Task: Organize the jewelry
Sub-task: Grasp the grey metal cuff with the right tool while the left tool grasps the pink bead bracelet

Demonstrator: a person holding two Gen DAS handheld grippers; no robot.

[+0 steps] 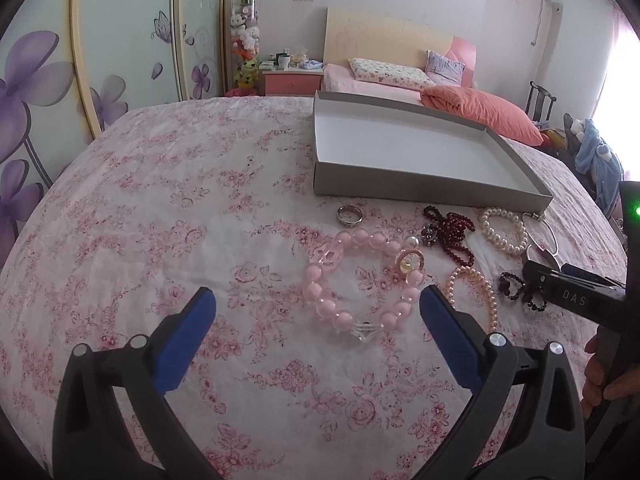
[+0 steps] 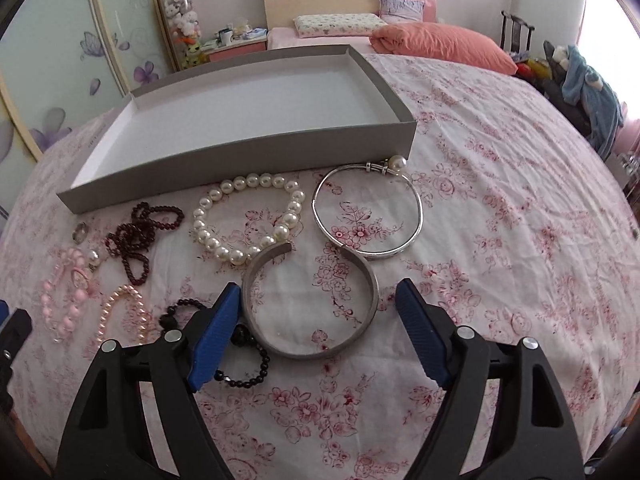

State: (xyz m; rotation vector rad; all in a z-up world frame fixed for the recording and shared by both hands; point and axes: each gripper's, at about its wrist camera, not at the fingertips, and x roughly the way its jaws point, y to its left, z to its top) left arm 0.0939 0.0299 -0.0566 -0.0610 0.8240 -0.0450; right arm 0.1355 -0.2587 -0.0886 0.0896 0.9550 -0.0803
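Left gripper [image 1: 318, 304]: jaws apart, empty, aimed at pink bracelet [image 1: 362, 282] | Right gripper [image 2: 318, 300]: jaws apart, straddling cuff [image 2: 312, 304] for pickup | Box [image 2: 240, 160]: empty, jewelry on bedspread [image 2: 500, 240] along its near wall

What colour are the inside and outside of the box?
The box is white inside, grey outside; right wrist view.
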